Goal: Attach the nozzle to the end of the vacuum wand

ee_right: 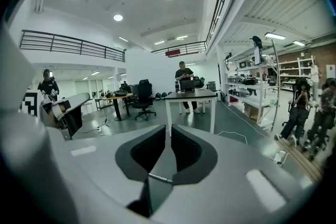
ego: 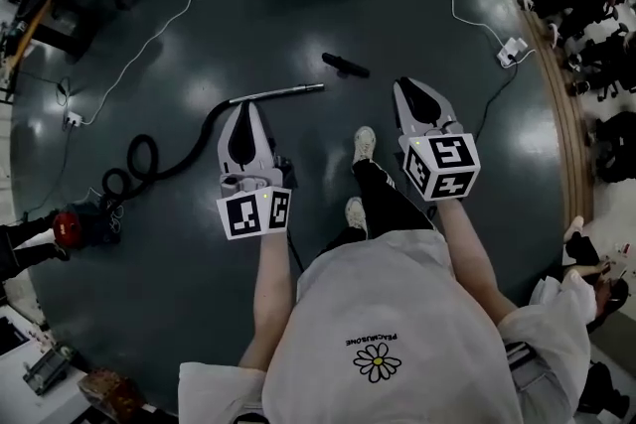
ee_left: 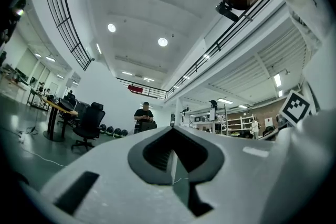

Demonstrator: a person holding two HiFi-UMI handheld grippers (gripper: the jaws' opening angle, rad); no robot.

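Head view: the nozzle [ego: 345,65] lay on the dark floor [ego: 427,5], near but apart from the metal end of the vacuum wand [ego: 278,94]; the wand's black hose [ego: 149,159] curled off left; the left gripper [ego: 246,107] hung over the wand's hose end, the right gripper [ego: 408,84] to the nozzle's right, neither holding either. Left gripper view: jaws pressed together, gripping nothing; office chairs [ee_left: 88,126] beyond. Right gripper view: jaws parted by a narrow slit, nothing between; a white table [ee_right: 190,96] ahead.
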